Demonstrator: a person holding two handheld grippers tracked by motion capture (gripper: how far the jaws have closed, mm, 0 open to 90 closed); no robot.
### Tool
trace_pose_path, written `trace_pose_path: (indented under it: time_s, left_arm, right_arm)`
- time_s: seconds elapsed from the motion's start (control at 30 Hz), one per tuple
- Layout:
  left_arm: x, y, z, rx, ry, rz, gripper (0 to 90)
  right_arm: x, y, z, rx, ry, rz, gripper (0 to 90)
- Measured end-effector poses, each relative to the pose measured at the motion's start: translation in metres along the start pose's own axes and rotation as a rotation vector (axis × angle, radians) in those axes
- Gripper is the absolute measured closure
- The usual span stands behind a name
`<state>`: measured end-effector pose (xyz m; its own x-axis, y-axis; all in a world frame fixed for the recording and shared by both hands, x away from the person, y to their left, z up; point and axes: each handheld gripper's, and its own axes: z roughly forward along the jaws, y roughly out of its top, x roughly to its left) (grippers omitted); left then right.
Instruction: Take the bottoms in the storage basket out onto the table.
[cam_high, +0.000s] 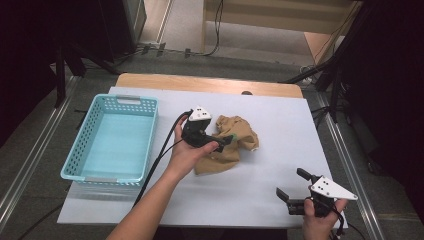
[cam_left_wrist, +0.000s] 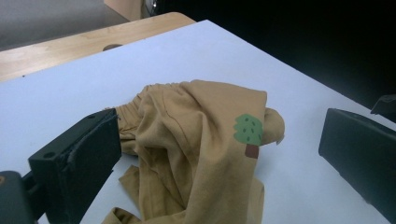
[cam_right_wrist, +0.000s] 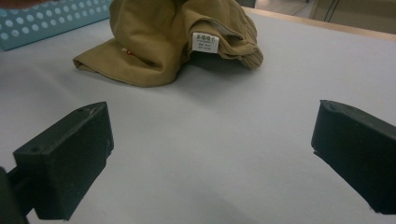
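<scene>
Worktop (cam_high: 280, 200): white sheet over a wooden top; wood left bare along the far edge.
Basket (cam_high: 80, 140): turquoise, perforated walls, standing by the left edge of the worktop; nothing inside. Well apart from the garment, with the left forearm between them.
Garment (cam_high: 231, 142): tan cloth, crumpled in a heap near the middle of the worktop, slightly toward the far edge. Elastic waistband bunched at the top; flat hem spread toward the near edge.
Left gripper (cam_high: 227, 140): jaws spread wide, set either side of the heap. In the left gripper view, left jaw just beside or touching the gathered waistband, right jaw apart from the cloth. No pinch yet.
Right gripper (cam_high: 292, 185): jaws spread, nothing between them. Held low near the right near corner of the worktop, well apart from the garment and aimed at it.
Tree patch (cam_left_wrist: 249, 133): green crown, brown trunk, on the upper fold facing the left gripper.
Label (cam_right_wrist: 205, 42): white tag on the fold facing the right gripper.
Step in hand: judged as approach and alignment for a first grasp on the garment by the left gripper.
Next move: likely calls for advancing until a thick fold sits fully between the jaws, then closing firmly; a shallow bite risks slipping off a single layer.
Follow-on: likely either a lift and carry toward the basket, or a second grasp by the right gripper on the tagged fold.
</scene>
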<state>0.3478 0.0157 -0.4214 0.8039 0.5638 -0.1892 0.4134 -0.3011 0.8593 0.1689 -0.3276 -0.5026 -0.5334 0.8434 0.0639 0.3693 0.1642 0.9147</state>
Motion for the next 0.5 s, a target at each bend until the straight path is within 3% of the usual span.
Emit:
trace_pose_path:
  time_s: [0.5]
  left_arm:
    - [0.000, 0.002, -0.025, -0.031, 0.020, 0.012, 0.0]
  right_arm:
    - [0.001, 0.001, 0.001, 0.002, 0.000, -0.005, 0.0]
